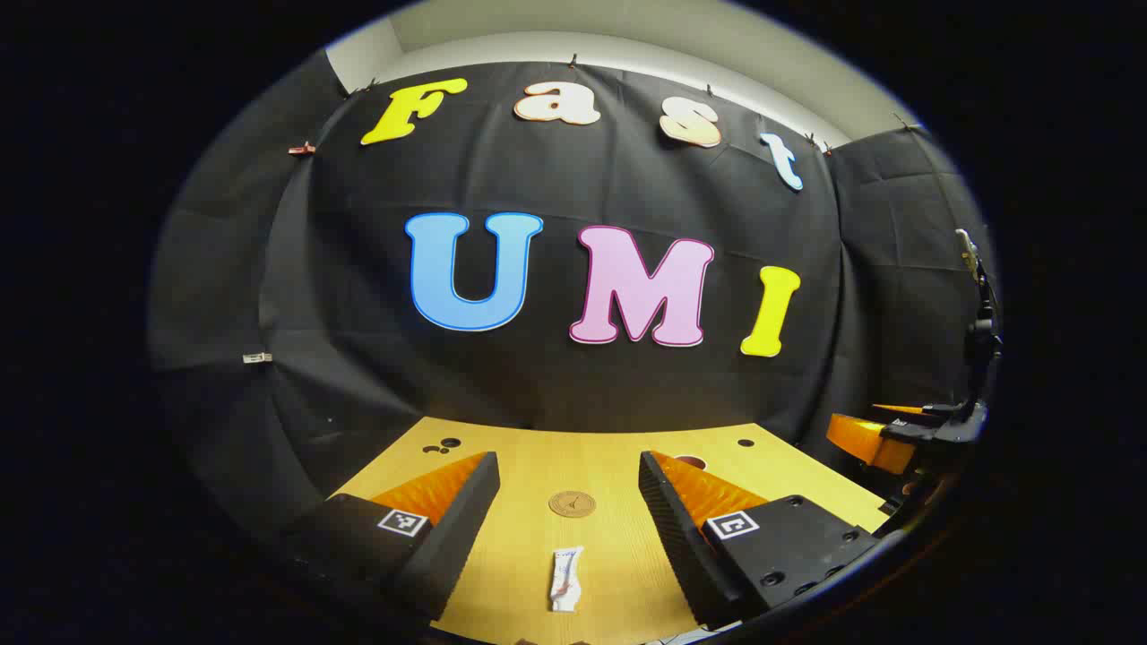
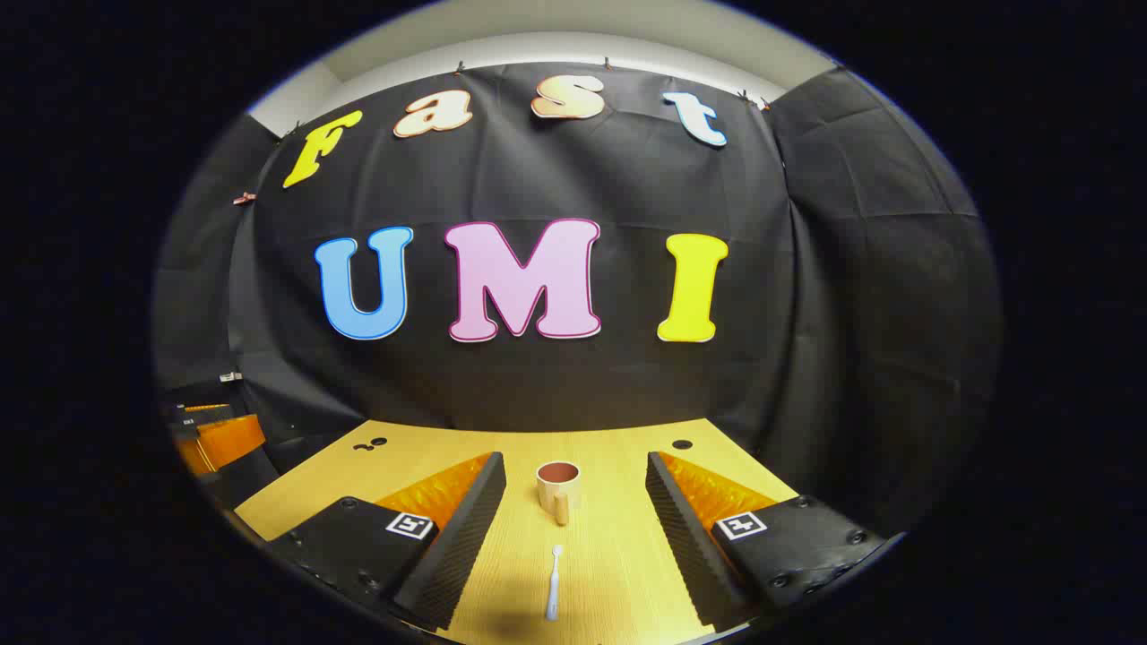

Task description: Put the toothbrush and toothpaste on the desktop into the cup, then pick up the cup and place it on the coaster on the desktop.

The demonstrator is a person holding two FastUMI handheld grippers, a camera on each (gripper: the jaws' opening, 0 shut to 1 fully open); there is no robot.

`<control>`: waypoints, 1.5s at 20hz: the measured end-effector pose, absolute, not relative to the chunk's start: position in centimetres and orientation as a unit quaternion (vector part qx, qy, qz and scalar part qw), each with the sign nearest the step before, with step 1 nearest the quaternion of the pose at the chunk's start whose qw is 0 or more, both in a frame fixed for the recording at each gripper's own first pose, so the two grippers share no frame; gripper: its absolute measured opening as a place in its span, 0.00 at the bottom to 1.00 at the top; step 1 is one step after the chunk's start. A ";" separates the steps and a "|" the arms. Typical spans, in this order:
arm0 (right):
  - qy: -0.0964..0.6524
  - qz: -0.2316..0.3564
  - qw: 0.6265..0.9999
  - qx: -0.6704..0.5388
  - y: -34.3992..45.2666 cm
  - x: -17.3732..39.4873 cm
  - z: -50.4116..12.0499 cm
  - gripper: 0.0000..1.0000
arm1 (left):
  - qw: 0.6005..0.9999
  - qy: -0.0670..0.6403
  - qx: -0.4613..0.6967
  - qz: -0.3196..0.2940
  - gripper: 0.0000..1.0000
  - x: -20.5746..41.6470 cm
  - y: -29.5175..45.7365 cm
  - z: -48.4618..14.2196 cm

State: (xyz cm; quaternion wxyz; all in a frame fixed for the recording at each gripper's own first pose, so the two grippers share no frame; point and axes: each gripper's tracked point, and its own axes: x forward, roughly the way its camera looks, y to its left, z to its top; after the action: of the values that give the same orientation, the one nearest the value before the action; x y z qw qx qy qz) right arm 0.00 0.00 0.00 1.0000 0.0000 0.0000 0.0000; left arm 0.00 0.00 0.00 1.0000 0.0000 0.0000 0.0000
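Both tools spread and empty: toothbrush (image 2: pixel 554 584) lies lengthwise at lower centre between the right tool (image 2: pixel 573 528) fingers, pointing toward the cup (image 2: pixel 557 486); toothpaste (image 1: pixel 566 580) likewise under the left tool (image 1: pixel 566 528).

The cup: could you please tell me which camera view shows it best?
The right gripper view shows it best: the cup stands upright on the desktop, whole and unobstructed, handle facing the camera, beyond the toothbrush. In the left gripper view, a bit of what may be its rim peeks over a finger.
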 end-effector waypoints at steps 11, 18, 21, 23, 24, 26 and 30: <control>0.027 0.008 1.000 -0.008 -1.0 0.7 -1.4 0.97 | 1.000 0.024 0.003 0.003 0.97 1.2 -0.9 -2.1; 0.068 0.008 0.998 -0.005 -2.2 1.4 -3.4 0.98 | 0.999 0.046 -0.004 0.017 0.97 2.4 -1.5 -3.3; 0.080 0.014 0.997 -0.004 -2.6 1.9 -4.3 0.98 | 0.998 0.063 -0.015 0.028 0.97 3.7 -1.7 -3.9; 0.091 0.023 0.996 -0.011 -2.8 2.6 -5.2 0.98 | 0.997 0.076 -0.016 0.030 0.98 4.6 -1.5 -4.9; 0.100 0.025 0.995 -0.010 -3.0 2.9 -5.7 0.98 | 0.996 0.085 -0.011 0.032 0.98 5.3 -1.3 -5.7; 0.119 0.034 0.992 -0.001 -3.4 3.8 -6.8 0.97 | 0.993 0.115 0.004 0.025 0.97 6.6 -1.4 -8.5; 0.149 0.071 0.986 -0.003 -3.2 4.7 -8.9 0.99 | 0.984 0.179 0.006 0.017 0.98 8.0 -1.9 -14.4</control>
State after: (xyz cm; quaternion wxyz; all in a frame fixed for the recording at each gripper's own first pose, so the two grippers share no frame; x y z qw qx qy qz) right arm 4.67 -3.18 -8.87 0.9863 -0.0030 0.1493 0.0706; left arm 8.03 -1.87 -14.44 0.9837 0.0062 0.1792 0.0167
